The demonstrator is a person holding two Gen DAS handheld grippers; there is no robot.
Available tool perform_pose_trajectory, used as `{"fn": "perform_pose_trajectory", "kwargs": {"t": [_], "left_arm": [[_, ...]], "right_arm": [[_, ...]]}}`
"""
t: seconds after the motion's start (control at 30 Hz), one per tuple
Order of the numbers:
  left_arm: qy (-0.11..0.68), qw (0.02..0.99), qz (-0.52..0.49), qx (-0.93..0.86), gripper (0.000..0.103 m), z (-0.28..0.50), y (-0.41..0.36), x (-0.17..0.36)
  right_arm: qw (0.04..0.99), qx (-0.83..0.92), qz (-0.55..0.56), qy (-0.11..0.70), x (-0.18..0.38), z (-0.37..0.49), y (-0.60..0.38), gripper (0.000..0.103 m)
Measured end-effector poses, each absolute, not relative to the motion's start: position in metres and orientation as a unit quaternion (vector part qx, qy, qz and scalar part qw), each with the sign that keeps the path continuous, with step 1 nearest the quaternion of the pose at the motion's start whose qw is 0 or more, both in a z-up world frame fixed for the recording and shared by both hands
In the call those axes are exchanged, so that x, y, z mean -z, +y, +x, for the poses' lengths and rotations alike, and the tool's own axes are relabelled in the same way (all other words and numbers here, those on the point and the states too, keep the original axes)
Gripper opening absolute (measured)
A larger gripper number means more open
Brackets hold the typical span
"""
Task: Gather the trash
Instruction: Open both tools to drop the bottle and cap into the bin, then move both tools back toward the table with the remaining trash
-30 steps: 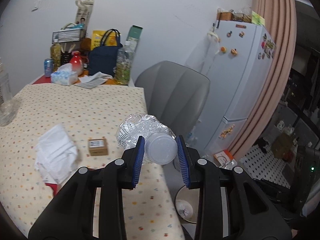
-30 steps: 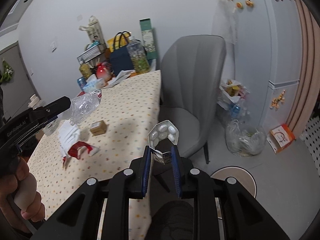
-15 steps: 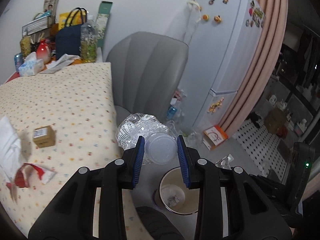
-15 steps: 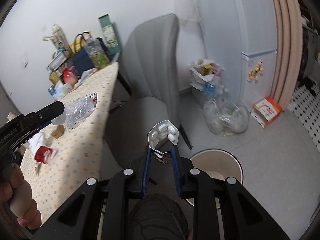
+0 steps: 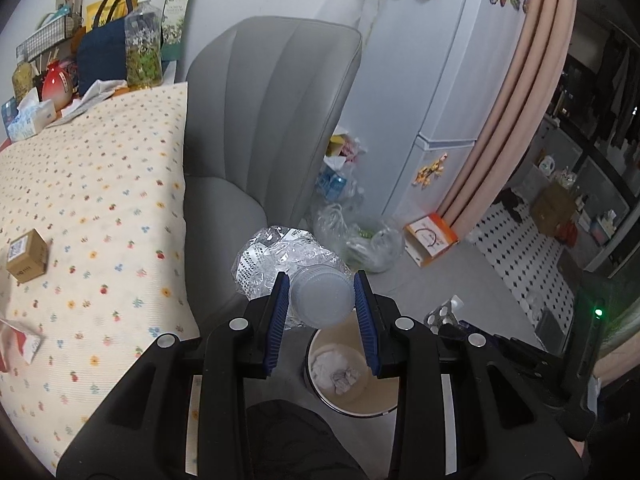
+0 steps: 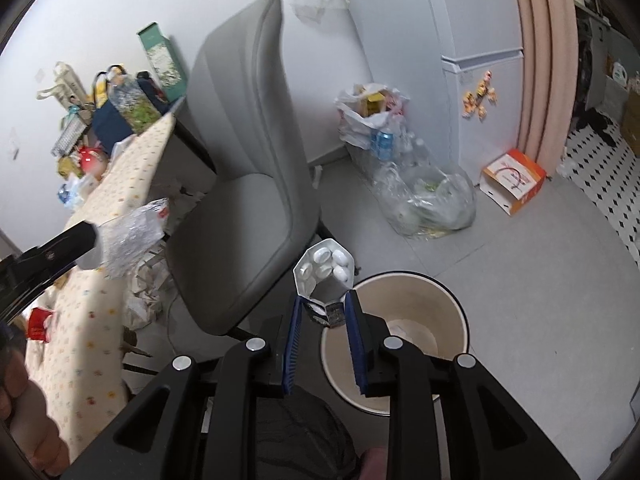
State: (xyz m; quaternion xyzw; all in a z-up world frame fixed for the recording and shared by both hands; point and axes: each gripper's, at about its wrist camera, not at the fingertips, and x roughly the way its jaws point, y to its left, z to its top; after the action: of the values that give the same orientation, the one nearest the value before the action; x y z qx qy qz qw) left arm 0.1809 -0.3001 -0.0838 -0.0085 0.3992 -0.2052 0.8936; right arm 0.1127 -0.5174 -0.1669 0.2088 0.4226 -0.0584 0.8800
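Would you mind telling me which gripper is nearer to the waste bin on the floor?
Hard to call. Both hover above the waste bin: the right gripper at its near rim, jaws opening around the blister pack; the left gripper holds the crushed bottle.

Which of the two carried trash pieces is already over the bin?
The pill blister in the right gripper, its jaws opening; the crushed bottle sits further toward the chair.

crinkled clear plastic bottle (image 5: 280, 260), shiny foil blister pack (image 6: 324, 276), matt grey upholstered chair (image 5: 272, 120), printed cloth tablecloth (image 5: 92, 184).
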Motion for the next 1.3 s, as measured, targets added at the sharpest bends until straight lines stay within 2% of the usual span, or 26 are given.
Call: {"fn": "perform_pose_trajectory", "kwargs": {"t": [0.03, 0.07, 0.37, 0.6, 1.1, 1.17, 1.2, 1.23, 1.3], "left_arm": [[0.402, 0.893, -0.006, 0.205, 0.033, 0.182, -0.302, 0.086], [0.404, 0.891, -0.004, 0.205, 0.033, 0.183, -0.304, 0.088], [0.426, 0.877, 0.012, 0.221, 0.033, 0.187, -0.332, 0.102], [0.434, 0.865, 0.03, 0.249, 0.033, 0.181, -0.37, 0.108], [0.452, 0.84, 0.039, 0.298, 0.035, 0.178, -0.427, 0.114], [0.454, 0.838, 0.037, 0.302, 0.055, 0.178, -0.43, 0.114], [0.45, 0.839, 0.035, 0.304, 0.072, 0.177, -0.429, 0.112], [0.446, 0.842, 0.035, 0.303, 0.082, 0.176, -0.428, 0.11], [0.435, 0.85, 0.035, 0.296, 0.09, 0.174, -0.423, 0.105]], "right_arm": [[0.877, 0.065, 0.21, 0.427, 0.172, 0.115, -0.52, 0.035], [0.875, 0.07, 0.213, 0.43, 0.177, 0.117, -0.523, 0.046], [0.864, 0.087, 0.239, 0.435, 0.195, 0.099, -0.549, 0.05], [0.867, 0.112, 0.258, 0.412, 0.183, 0.074, -0.574, 0.056], [0.87, 0.164, 0.272, 0.377, 0.16, 0.031, -0.616, 0.061], [0.87, 0.169, 0.272, 0.375, 0.158, 0.028, -0.618, 0.063], [0.87, 0.17, 0.272, 0.374, 0.158, 0.026, -0.619, 0.063], [0.87, 0.17, 0.272, 0.374, 0.157, 0.025, -0.619, 0.064], [0.871, 0.172, 0.27, 0.372, 0.155, 0.024, -0.618, 0.07]]}}
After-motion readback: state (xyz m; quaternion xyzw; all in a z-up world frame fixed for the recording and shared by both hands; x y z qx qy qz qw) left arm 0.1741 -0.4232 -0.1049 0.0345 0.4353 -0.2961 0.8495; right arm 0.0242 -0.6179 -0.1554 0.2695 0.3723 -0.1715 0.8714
